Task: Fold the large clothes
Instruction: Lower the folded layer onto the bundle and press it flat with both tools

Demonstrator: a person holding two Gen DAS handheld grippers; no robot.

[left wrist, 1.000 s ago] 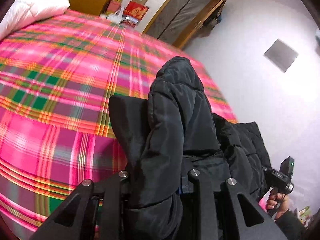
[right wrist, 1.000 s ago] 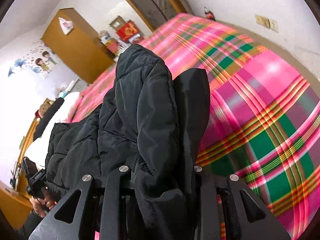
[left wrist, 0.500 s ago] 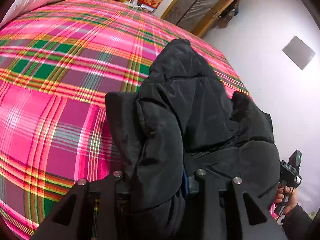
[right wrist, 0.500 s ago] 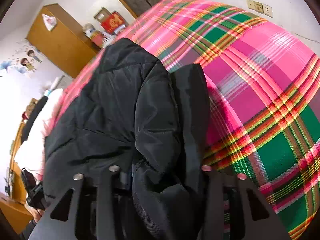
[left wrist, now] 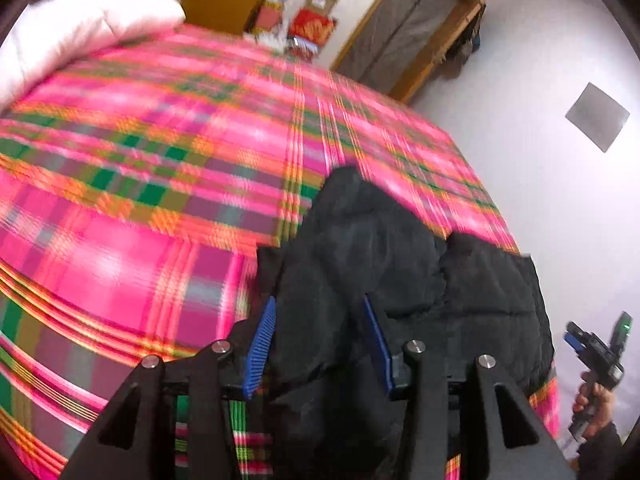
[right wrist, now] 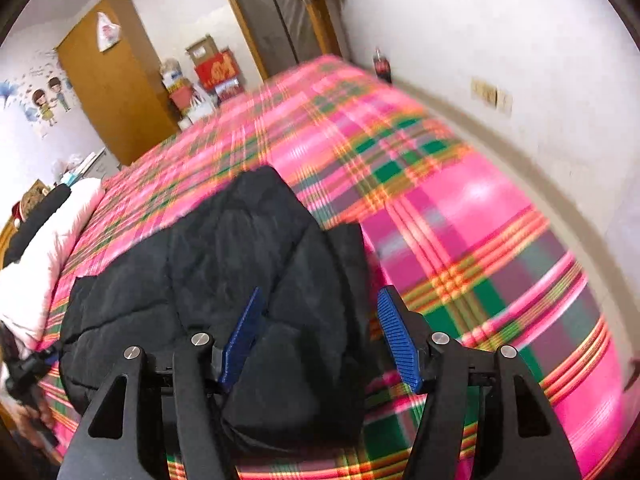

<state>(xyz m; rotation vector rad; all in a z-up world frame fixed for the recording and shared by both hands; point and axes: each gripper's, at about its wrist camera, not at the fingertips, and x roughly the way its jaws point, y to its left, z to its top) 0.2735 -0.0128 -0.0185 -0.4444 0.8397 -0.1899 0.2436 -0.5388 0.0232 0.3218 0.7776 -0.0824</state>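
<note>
Left wrist view takes in the bed first, its pink, green and orange plaid cover filling most of the frame, blurred. Right wrist view shows the same bed running up to a white wall. On the bed's near edge lies my jacket — black, quilted, heaped in soft folds; from the right side the jacket spreads wider, its far end reaching toward the middle of the bed.

At the head of the bed sits a white duvet, bunched up; the right view catches the duvet at the bed's left edge. Beyond the bed's far end stand a yellow-brown wardrobe and a wooden door frame, with red boxes between them on the floor.

My left gripper is over the jacket's near end. Its jaws are opening; a fold of jacket still stands between the blue pads, though whether it touches them I cannot tell through the blur. My right gripper is opening too, wider — a hump of jacket rises between its pads, close against the left one, with the right one standing clear of the cloth and plaid showing beside it.

Off the bed's right corner, the left view catches my right hand on its gripper handle.
</note>
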